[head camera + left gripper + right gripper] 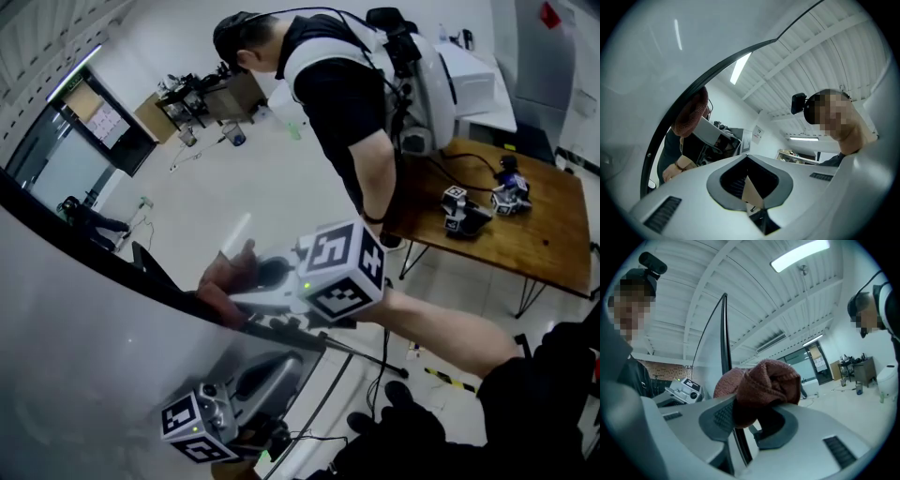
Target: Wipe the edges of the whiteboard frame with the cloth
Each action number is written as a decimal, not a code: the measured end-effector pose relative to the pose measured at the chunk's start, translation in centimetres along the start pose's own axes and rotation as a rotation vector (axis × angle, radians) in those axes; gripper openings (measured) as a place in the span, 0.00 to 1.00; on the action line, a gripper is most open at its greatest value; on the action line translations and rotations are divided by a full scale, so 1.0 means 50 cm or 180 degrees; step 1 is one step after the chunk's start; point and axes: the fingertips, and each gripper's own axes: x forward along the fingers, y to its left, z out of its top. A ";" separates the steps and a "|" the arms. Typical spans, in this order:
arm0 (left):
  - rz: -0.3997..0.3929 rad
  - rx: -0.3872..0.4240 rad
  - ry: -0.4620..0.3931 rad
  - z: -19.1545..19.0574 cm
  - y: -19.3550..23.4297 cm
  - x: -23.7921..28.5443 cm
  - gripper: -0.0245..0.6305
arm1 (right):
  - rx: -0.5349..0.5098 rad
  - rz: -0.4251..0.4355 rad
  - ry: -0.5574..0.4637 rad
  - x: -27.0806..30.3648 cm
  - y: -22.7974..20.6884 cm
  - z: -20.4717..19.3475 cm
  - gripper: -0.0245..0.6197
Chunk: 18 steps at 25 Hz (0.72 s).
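Note:
The whiteboard's dark frame point(112, 258) runs diagonally down to the right, with the glossy white board point(84, 356) below it. My right gripper point(230, 291) is shut on a reddish-brown cloth point(225, 277) pressed onto that frame edge. In the right gripper view the bunched cloth point(764, 380) fills the right gripper point(750, 401), and the frame point(725, 343) passes down between its jaws. My left gripper point(272, 367) is lower, in front of the board face. In its own view the left gripper point(749, 159) looks shut and empty, with the cloth point(691, 112) beyond the frame point(740, 49).
Another person point(347, 94) with a backpack stands just behind the board's edge. A wooden table point(534, 253) at the right carries two more grippers point(466, 211). Cables and stand legs point(375, 361) lie on the floor below. Desks and a door stand at the far back left.

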 end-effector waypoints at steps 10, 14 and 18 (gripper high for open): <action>0.0115 -0.0068 0.0015 -0.073 0.047 0.005 0.02 | -0.0063 -0.0244 0.0190 -0.025 -0.030 -0.116 0.21; 0.0174 -0.0114 0.0008 -0.086 0.051 -0.008 0.02 | -0.0034 -0.0302 0.0243 -0.020 -0.028 -0.138 0.21; 0.0243 -0.0145 0.0011 -0.108 0.063 -0.014 0.02 | -0.0061 -0.0376 0.0287 -0.022 -0.033 -0.165 0.21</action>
